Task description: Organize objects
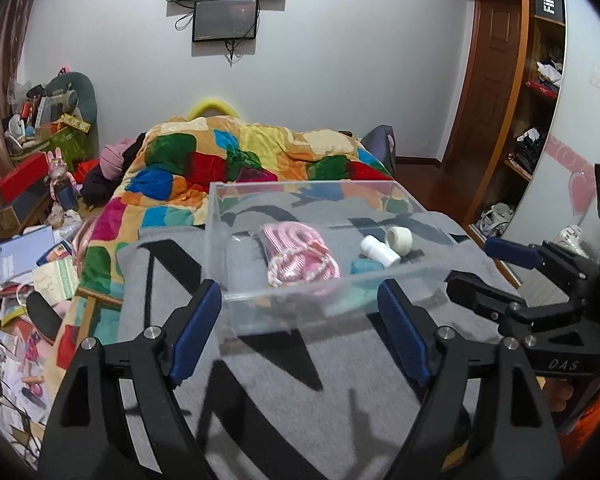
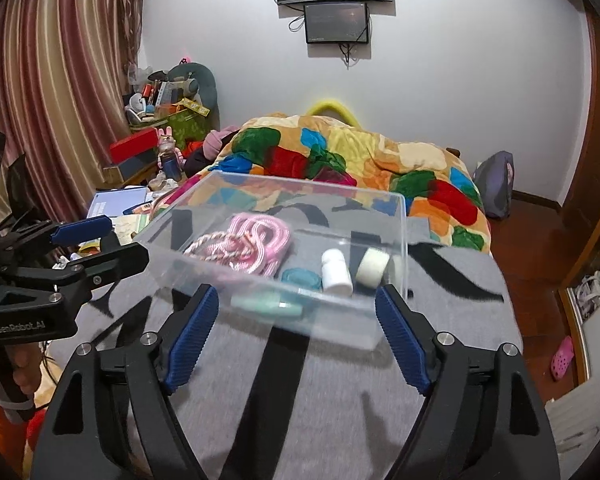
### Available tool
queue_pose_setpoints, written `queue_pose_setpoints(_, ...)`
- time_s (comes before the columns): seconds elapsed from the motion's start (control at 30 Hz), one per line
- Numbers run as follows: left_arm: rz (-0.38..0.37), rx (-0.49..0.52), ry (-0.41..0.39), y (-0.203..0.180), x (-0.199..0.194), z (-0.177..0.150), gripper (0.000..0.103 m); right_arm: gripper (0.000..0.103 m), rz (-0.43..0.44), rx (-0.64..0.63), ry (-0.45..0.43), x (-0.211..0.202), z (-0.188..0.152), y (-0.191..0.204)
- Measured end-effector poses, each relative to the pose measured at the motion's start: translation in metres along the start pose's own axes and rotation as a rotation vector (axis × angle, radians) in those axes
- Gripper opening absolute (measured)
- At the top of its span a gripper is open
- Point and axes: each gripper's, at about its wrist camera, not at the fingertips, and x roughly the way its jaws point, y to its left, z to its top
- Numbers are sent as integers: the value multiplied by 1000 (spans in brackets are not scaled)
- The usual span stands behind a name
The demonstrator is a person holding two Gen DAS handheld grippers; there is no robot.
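Observation:
A clear plastic box (image 1: 236, 216) (image 2: 396, 224) sits on the grey patterned blanket (image 1: 292, 392) (image 2: 332, 392). Inside lie a pink coiled rope (image 1: 300, 254) (image 2: 246, 244), a white bottle (image 1: 380, 251) (image 2: 335, 270), a roll of white tape (image 1: 399, 240) (image 2: 373, 267), a teal roll (image 1: 366, 268) (image 2: 300, 278) and a pale green item (image 2: 266, 306). My left gripper (image 1: 300, 328) is open and empty just before the box's near wall. My right gripper (image 2: 298, 326) is open and empty at the near wall too. Each gripper shows in the other's view, the right one (image 1: 496, 268) and the left one (image 2: 100, 240).
A colourful patchwork quilt (image 1: 236, 160) (image 2: 380, 168) lies bunched behind the box. Books and clutter (image 1: 32, 272) cover the floor to the left. A wooden shelf unit (image 1: 540, 100) stands at right. A pink slipper (image 2: 562, 356) lies on the floor.

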Motion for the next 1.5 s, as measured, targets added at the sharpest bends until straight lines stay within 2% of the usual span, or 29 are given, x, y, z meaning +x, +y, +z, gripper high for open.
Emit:
queue_pose_setpoints(0.07, 3, -5, -6, -2, -1, -5, 88, 81, -4, 4, -2, -3, -5, 1)
queue_pose_setpoints(0.37, 3, 6, 11, -13, 0, -22, 89, 81, -2, -7, 10, -1, -16, 4)
queue_pose_setpoints(1.5, -1, -5, 25, -13, 1, -24, 89, 81, 2, -7, 7, -2, -20, 4)
